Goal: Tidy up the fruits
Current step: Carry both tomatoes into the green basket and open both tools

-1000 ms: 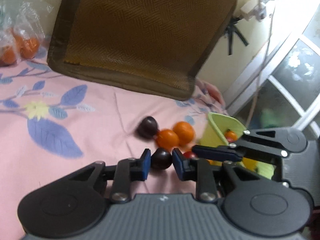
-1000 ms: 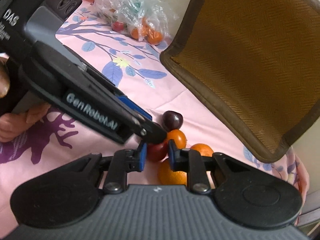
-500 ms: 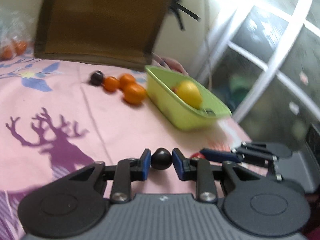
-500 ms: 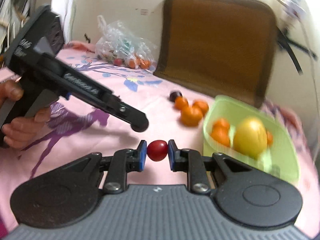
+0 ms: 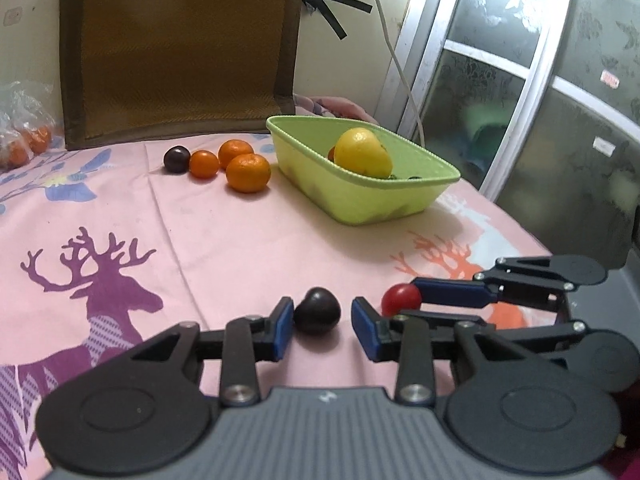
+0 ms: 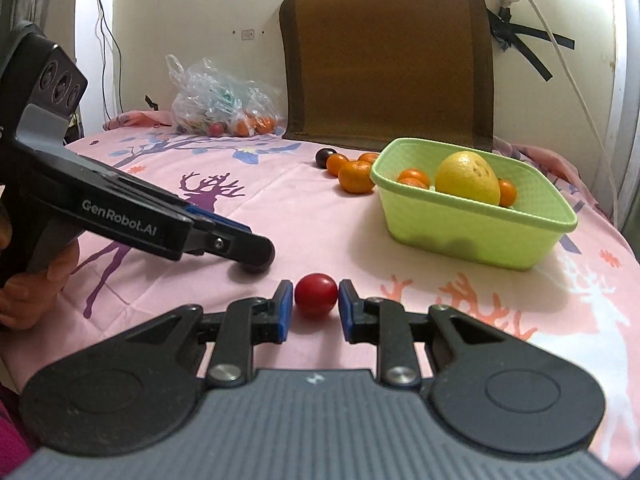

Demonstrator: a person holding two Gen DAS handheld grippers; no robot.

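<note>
**Both tongs stand parted around small fruits on the pink cloth**

Left tongs (image 5: pixel 323 322) are spread apart over the near part of the table (image 5: pixel 248 248), with a dark plum (image 5: pixel 318 311) sitting on the cloth between the blue pads; the plum touches or nearly touches the left pad and a clear gap shows on its right side. Right tongs (image 6: pixel 312 306) are likewise parted, and a red plum (image 6: pixel 315 295) rests on the cloth between them, a thin gap showing on each side. From the left wrist camera, this red fruit lies just to the right of the dark one, with the right tongs reaching in from the right edge.

Farther back on the table sits a green basket (image 6: pixel 472 236) holding a large yellow fruit (image 6: pixel 467 178) and several small oranges (image 6: pixel 414 176). Just to the left of the basket lie three loose oranges (image 5: pixel 248 173) in a cluster, with another dark plum (image 5: pixel 177 159) at the cluster's far left end. A brown woven cushion (image 6: pixel 386 64) leans against the wall behind them. In the far left corner of the table stands a clear plastic bag (image 6: pixel 224 102) with more oranges and a reddish fruit inside.
</note>
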